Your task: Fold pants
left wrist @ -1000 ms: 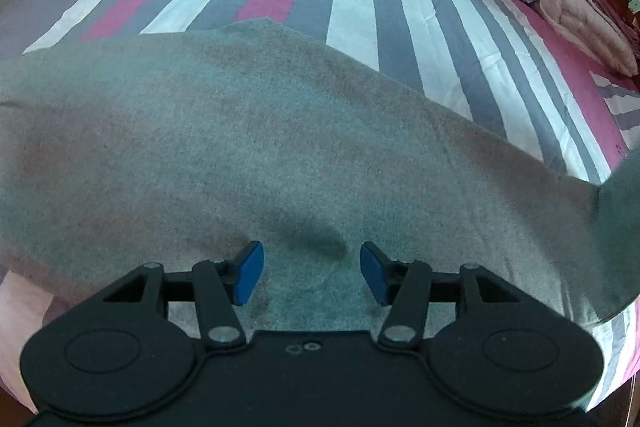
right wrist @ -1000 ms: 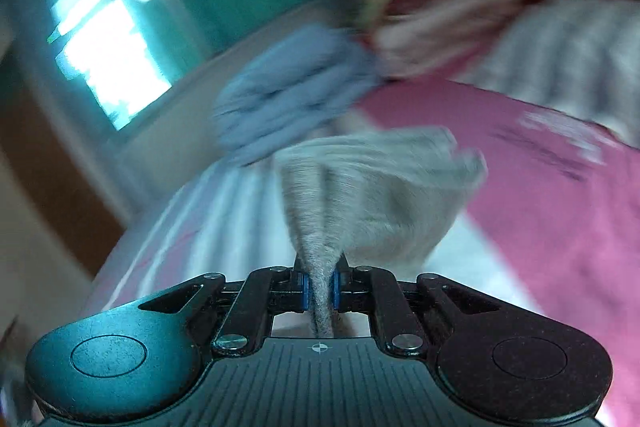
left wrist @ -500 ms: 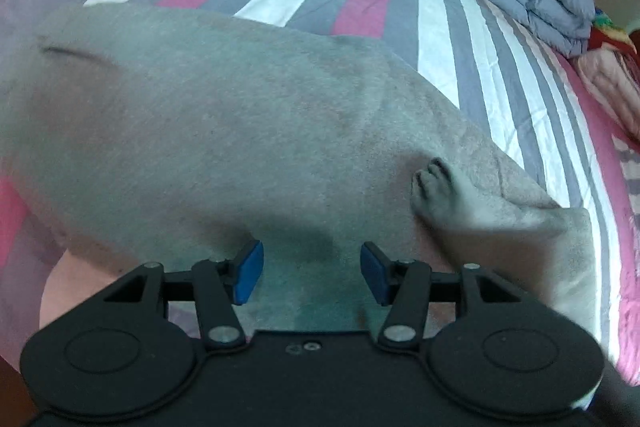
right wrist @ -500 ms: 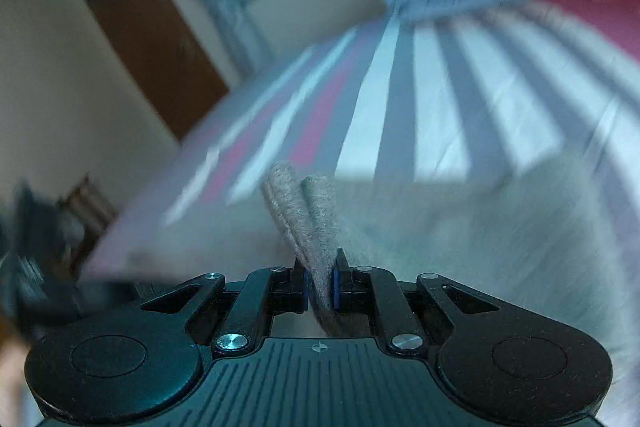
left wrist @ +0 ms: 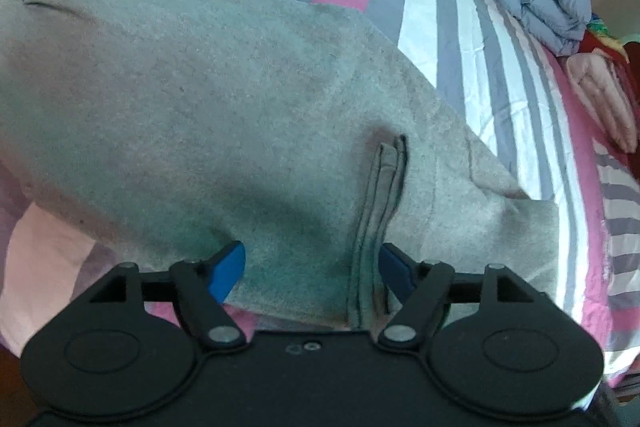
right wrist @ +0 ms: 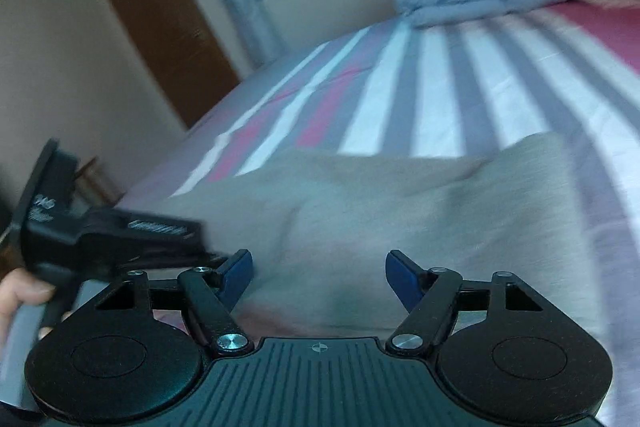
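released since the earlier frame, gray pants lie flat beneath both grippers, hem fold beside the wide left gripper; right gripper wide, empty, striped bed open beyond.

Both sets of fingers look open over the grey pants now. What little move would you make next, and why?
Probably lift the right gripper clear. Its jaws have just been opening, with nothing between them, and the pants lie doubled over on the striped bed. The left gripper stands open too, its jaws astride the hem.
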